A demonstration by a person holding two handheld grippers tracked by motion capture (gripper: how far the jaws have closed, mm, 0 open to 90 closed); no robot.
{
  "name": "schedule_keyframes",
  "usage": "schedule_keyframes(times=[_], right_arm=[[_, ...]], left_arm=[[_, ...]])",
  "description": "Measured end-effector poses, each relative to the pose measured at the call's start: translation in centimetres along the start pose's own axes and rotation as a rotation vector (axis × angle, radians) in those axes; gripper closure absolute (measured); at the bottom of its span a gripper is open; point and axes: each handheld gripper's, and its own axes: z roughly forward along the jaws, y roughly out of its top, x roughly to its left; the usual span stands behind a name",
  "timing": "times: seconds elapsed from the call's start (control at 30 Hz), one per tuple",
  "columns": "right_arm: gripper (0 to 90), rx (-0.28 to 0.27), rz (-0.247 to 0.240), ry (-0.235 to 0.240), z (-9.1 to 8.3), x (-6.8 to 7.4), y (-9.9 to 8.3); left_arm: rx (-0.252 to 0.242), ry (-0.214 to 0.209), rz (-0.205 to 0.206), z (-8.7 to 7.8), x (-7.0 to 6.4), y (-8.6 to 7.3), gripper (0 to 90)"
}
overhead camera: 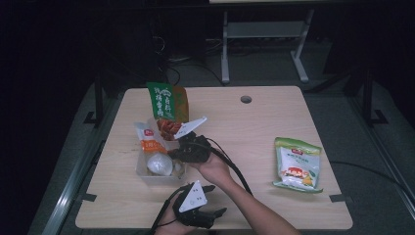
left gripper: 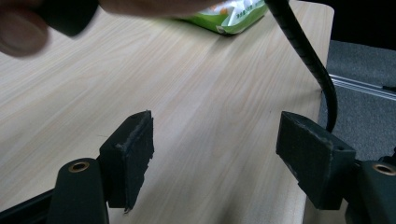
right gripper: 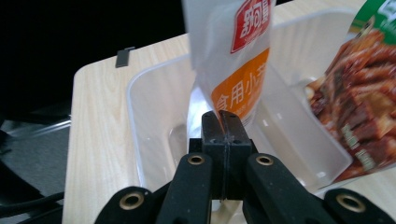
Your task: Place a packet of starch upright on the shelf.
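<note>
Right gripper [right gripper: 223, 122] pinches the lower edge of a white-and-orange plastic pouch [right gripper: 233, 60], which stands above its jaws inside the clear plastic tub [right gripper: 149, 116]. Left gripper [left gripper: 215, 149] hovers wide open over the table.

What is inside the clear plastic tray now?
Inside the clear plastic tray stand a white-orange pouch, pinched by the right claw, and a red-green snack bag. Their lower ends are covered.
</note>
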Motion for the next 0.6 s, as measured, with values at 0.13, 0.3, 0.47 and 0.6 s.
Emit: schedule_keyframes(times=[0.13,0.3,0.47,0.6], right_arm=[[89.9,-0.005,0.016,0.016,0.08,-0.23,-0.57],[88.9,0.0,0.008,-0.005,-0.28,-0.36,-0.35],[73.2,0.026,0.008,0.018,-0.49,-0.72,-0.52],[66.7,0.037,0.009,0.01,-0.78,-1.04,-0.9]], left_arm=[[0.006,0.0,-0.003,-0.02,0.21,0.0,26.7],[-0.002,0.006,-0.003,-0.01,0.29,-0.02,26.8],[0.004,0.004,-0.013,0.1,0.51,-0.1,26.3],[0.0,0.008,-0.012,-0.01,0.56,0.0,26.3]])
